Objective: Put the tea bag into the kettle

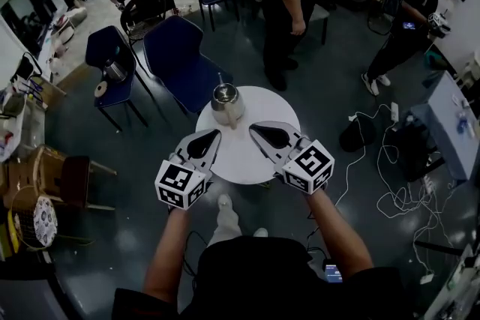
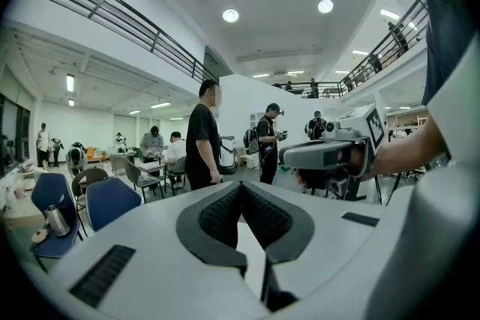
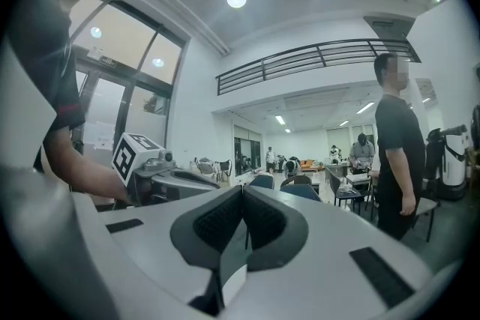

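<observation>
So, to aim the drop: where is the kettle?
In the head view the kettle stands at the far edge of the round white table, ahead of the left hand-held gripper, a blue chair behind it.

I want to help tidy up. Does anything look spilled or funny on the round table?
Nothing spilled: the kettle stands upright on the white table. Oddly, no tea bag shows anywhere, and the left tool and right tool are both shut, empty.

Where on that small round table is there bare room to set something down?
The round table is bare in the middle, between the left gripper and right gripper, and along its far right rim beside the kettle. The kettle crowds the far edge.
</observation>
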The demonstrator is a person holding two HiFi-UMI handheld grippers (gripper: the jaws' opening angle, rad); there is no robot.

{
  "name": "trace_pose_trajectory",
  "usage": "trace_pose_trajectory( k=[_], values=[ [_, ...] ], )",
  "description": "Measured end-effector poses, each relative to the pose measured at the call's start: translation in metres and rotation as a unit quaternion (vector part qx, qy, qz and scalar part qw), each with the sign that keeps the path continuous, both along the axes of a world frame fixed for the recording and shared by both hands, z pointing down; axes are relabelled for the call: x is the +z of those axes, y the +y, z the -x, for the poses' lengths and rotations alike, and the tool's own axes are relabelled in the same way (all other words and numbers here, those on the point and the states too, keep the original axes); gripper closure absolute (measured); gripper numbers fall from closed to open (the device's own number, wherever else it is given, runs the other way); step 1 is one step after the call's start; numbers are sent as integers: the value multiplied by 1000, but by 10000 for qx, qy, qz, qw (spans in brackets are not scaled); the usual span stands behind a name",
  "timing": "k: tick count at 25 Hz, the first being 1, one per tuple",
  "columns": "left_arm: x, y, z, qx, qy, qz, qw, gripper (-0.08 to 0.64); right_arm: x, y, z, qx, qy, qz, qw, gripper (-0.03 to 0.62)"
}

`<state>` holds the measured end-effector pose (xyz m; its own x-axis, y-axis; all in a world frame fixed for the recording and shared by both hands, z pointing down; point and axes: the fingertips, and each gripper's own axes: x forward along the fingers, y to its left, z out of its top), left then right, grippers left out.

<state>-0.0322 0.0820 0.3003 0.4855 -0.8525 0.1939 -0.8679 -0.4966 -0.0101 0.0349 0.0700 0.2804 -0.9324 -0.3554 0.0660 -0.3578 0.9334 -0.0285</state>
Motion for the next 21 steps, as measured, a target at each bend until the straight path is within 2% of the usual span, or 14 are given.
trace_pose_trajectory(
  k=[11,21],
  values=[
    [2,48,-20,-111,-79,-57,9999,545,3,43,-24,-43,-91,26,9999,572],
    [4,81,-37,-175,29,-61,9998,545,2,71,-40,-77,-93,-28,9999,572]
  ],
)
